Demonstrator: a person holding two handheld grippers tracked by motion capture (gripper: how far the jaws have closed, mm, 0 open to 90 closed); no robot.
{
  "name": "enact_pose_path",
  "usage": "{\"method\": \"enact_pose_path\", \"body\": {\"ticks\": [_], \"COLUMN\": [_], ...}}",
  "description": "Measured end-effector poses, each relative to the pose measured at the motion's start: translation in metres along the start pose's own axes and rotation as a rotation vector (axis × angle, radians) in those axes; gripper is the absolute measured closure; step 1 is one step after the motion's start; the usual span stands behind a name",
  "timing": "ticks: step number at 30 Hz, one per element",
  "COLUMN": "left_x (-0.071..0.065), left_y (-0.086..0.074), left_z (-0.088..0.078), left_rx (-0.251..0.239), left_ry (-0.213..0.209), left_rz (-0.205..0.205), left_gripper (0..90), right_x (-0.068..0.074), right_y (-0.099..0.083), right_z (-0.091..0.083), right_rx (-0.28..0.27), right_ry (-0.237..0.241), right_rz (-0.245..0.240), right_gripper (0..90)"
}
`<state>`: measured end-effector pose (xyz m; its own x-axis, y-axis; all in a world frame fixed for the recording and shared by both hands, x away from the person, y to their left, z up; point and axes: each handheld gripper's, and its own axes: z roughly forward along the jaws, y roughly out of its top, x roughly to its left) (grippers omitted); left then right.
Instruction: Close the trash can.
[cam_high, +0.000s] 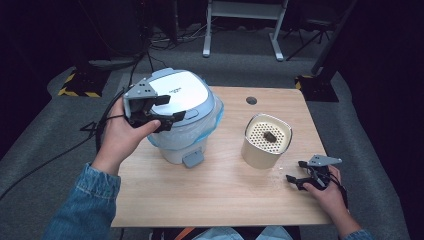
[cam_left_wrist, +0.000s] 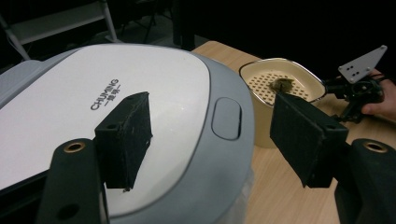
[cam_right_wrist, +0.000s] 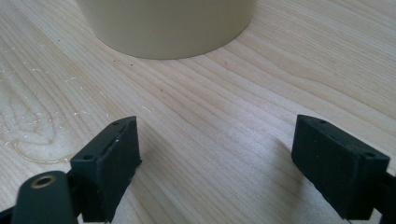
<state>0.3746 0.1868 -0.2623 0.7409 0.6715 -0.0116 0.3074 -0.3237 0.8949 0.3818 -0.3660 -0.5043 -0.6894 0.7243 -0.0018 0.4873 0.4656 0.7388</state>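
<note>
- Though closed by a white-and-grey hinged lid, looks like a small pedal bin, standing on the left half of the worktop, a clear, blue-edged liner bag bulging out under the lid rim
- Judged light and probably hollow plastic, stiff in the walls, smooth and slippery on the glossy lid; likely to slide or tip if pushed high on one side
- Best taken by the lid's front edge near the rounded push button, or worked by the grey pedal at the foot; bag film soft and easily torn, so poor for holding
- Left claw hovering at the lid's near-left edge, released, both pads spread wide and nothing between them; in the left gripper view one pad over the white lid top, the other off past its rim
- Further right, cream perforated container upright, well apart from the bin, a small dark lump lying on its holed insert; judged rigid, light, easy to knock
- Right claw resting low on the worktop near the container's right side, released, bare wood between its pads
- Faint wet marks and crumbs on the wood by that claw, so possibly a slicker patch
</note>
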Motion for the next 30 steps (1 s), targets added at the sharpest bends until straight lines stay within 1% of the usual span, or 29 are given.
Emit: {"method": "enact_pose_path", "body": {"ticks": [4, 12, 16, 20, 24, 26, 29, 30], "left_x": [-0.003, -0.006, -0.007, -0.007, -0.006, -0.006, -0.004, -0.004], "left_y": [-0.010, -0.037, -0.052, -0.069, -0.087, -0.095, -0.107, -0.112], "left_z": [-0.013, -0.031, -0.038, -0.045, -0.049, -0.050, -0.050, -0.050], "left_rx": [-0.001, -0.001, 0.007, 0.010, 0.020, 0.022, 0.033, 0.035], "left_ry": [0.013, 0.031, 0.050, 0.066, 0.084, 0.090, 0.104, 0.108], "left_rz": [0.010, 0.001, -0.001, -0.024, -0.038, -0.052, -0.054, -0.060], "left_gripper": [29.6, 29.0, 28.8, 28.7, 28.7, 28.7, 28.6, 28.5], "right_x": [0.000, 0.000, 0.000, 0.000, 0.000, 0.000, 0.000, 0.000], "right_y": [0.000, 0.000, 0.000, 0.000, 0.000, 0.000, 0.000, 0.000], "right_z": [0.000, 0.000, 0.000, 0.000, 0.000, 0.000, 0.000, 0.000], "right_rx": [0.000, 0.001, 0.000, 0.000, 0.001, 0.001, 0.001, 0.001], "right_ry": [0.000, -0.001, 0.000, 0.001, 0.000, 0.000, 0.000, 0.000], "right_rz": [0.000, 0.000, 0.000, 0.000, 0.000, 0.000, 0.000, 0.000], "right_gripper": [15.4, 15.4, 15.3, 15.3, 15.4, 15.3, 15.3, 15.3]}}
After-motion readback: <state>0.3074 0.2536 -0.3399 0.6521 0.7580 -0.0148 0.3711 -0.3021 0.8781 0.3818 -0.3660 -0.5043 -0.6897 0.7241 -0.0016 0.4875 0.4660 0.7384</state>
